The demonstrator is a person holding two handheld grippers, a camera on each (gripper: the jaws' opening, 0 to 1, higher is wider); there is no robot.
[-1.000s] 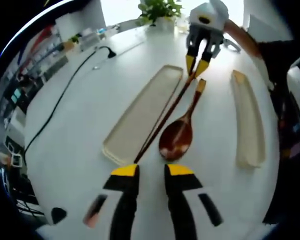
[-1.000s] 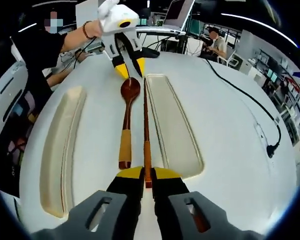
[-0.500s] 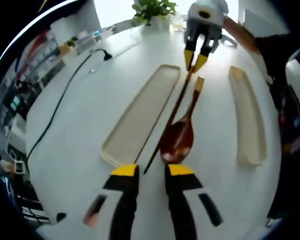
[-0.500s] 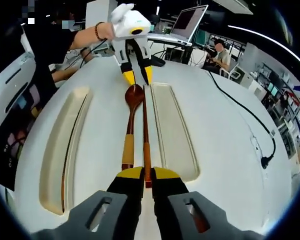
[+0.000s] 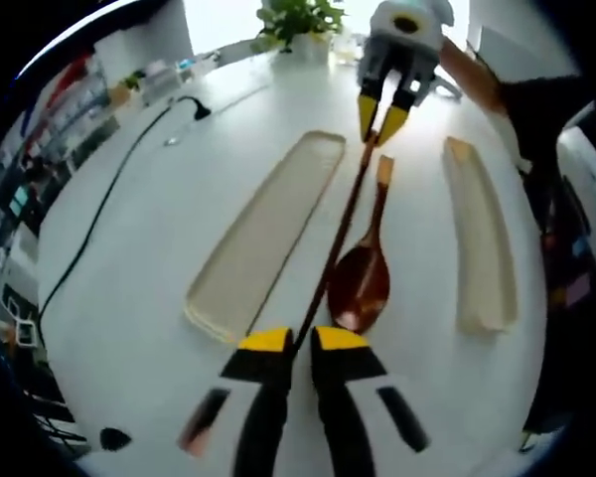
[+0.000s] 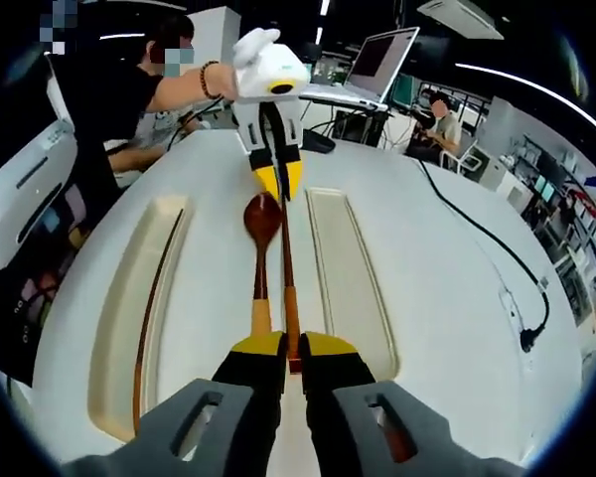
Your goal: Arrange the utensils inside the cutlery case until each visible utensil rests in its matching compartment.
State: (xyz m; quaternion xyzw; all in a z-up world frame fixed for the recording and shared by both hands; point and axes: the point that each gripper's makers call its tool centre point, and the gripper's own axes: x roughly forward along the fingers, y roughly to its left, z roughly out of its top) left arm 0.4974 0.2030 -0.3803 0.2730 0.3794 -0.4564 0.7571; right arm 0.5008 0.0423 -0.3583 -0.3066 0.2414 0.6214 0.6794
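A dark wooden chopstick hangs between both grippers, just above the white table. My left gripper is shut on its thin tip, and my right gripper is shut on its thick end. Each gripper faces the other: the right one at the top of the left gripper view, the left one at the top of the right gripper view. A wooden spoon lies on the table beside the chopstick. The deep beige case half holds a second chopstick. The flat beige half lies on the chopstick's other side.
A black cable with a plug crosses the table beyond the flat half. A potted plant stands at the far edge. A laptop and a seated person are behind the table. A person's arm holds the left gripper.
My left gripper's jaws have come together on the chopstick's tip. Both views have risen from the table, and the chopstick now hangs level between the two grippers. The spoon stays put.
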